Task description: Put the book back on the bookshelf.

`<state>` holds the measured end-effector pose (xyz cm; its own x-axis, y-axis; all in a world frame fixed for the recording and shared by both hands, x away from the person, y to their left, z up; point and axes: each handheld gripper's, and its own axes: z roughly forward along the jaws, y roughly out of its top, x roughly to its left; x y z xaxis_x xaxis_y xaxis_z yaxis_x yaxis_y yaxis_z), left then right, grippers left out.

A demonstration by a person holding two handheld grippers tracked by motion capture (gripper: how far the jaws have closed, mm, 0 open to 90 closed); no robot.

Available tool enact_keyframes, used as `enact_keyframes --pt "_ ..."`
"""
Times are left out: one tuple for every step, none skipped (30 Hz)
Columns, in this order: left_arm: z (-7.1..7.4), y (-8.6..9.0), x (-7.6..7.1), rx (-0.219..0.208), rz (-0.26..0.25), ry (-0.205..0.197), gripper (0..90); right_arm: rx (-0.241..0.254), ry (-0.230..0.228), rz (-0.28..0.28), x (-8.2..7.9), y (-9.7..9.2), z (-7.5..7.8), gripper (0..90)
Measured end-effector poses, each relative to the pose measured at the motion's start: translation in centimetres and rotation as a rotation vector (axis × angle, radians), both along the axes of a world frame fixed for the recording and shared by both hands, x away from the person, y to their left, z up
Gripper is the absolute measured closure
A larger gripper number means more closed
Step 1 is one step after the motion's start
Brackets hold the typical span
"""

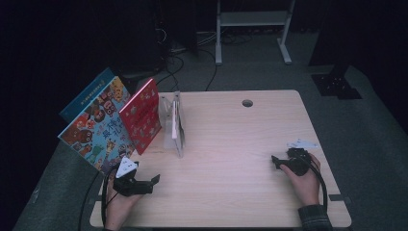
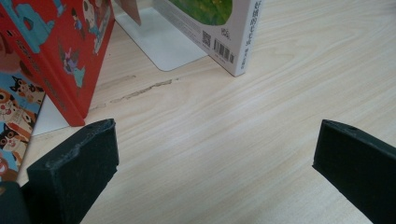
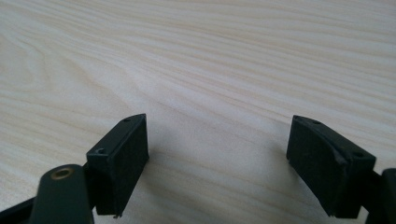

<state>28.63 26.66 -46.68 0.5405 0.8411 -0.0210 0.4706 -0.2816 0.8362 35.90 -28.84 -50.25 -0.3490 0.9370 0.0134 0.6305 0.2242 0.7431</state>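
the left gripper (image 1: 155, 180) rests low at the desk's (image 1: 231, 144) near left, jaws wide apart with nothing between them, pointing toward the books. the red book (image 1: 142, 115) leans just ahead of it, its bottom corner on the desk near the left jaw. a white book (image 2: 219, 32) stands upright in a clear bookend (image 1: 177, 126). the right gripper (image 1: 274, 161) lies at the near right, well apart from the books, jaws wide open over bare wood.

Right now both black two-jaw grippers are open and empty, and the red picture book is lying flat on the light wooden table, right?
Not quite. The red picture book stands leaning on its edge beside the white bookend, as the high view shows. The left gripper and right gripper are open and empty over the light wooden table.
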Motion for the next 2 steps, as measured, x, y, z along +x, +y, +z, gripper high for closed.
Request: enact_keyframes --pt "0.00 -0.02 -0.02 0.005 -0.002 0.003 0.0 0.000 0.000 0.000 0.00 0.00 0.00 19.4" --pt "-0.04 -0.07 -0.03 0.007 -0.002 0.002 0.0 0.000 0.000 0.000 0.00 0.00 0.00 19.4"
